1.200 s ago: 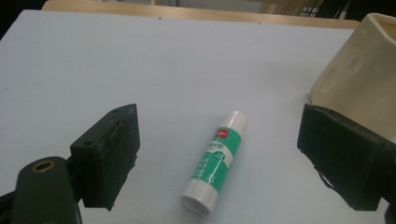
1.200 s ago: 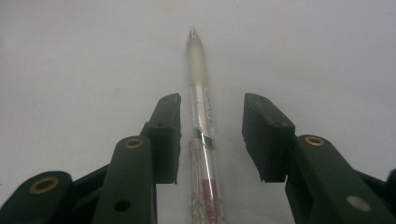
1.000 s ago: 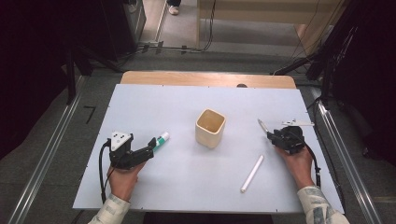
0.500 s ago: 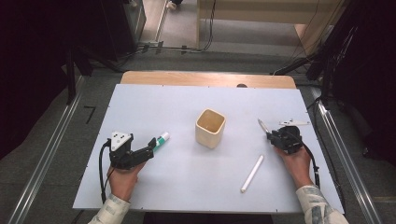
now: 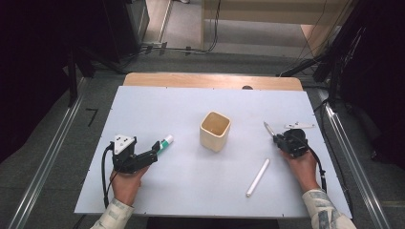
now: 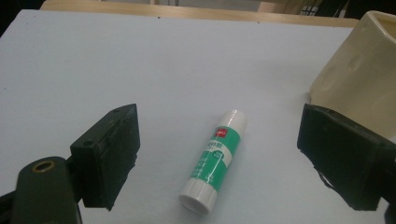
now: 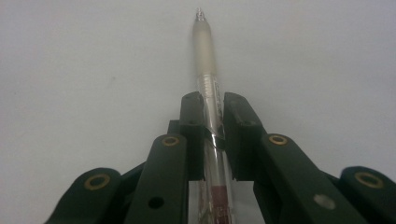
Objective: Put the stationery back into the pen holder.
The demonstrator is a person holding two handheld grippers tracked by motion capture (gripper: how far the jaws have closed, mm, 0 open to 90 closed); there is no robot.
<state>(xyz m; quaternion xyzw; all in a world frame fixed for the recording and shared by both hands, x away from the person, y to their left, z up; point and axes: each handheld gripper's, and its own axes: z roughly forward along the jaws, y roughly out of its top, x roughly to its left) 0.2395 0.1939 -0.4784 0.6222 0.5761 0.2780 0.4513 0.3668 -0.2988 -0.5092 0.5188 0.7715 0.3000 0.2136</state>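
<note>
On the white bench [image 5: 191,191], the left gripper [image 6: 219,154] rests at the lower left of the high view with its jaws spread wide and nothing between them but a glue stick [image 6: 215,161] lying flat on the surface, touched by neither jaw. In the left gripper view the green-and-white stick runs from its flat base near the bottom centre up and slightly rightward to its white cap; in the high view it points toward the upper right, at the cream square cup [image 5: 215,131] standing near the middle of the frame. At the right of the high view the right gripper [image 7: 213,126] is closed tight on a clear pen [image 7: 208,93], whose long axis runs straight along the jaws, tip pointing away toward the top of that view. A white stick [image 5: 257,177] lies diagonally at lower right, and a small white object [image 5: 299,126] sits just beyond the right gripper.
</note>
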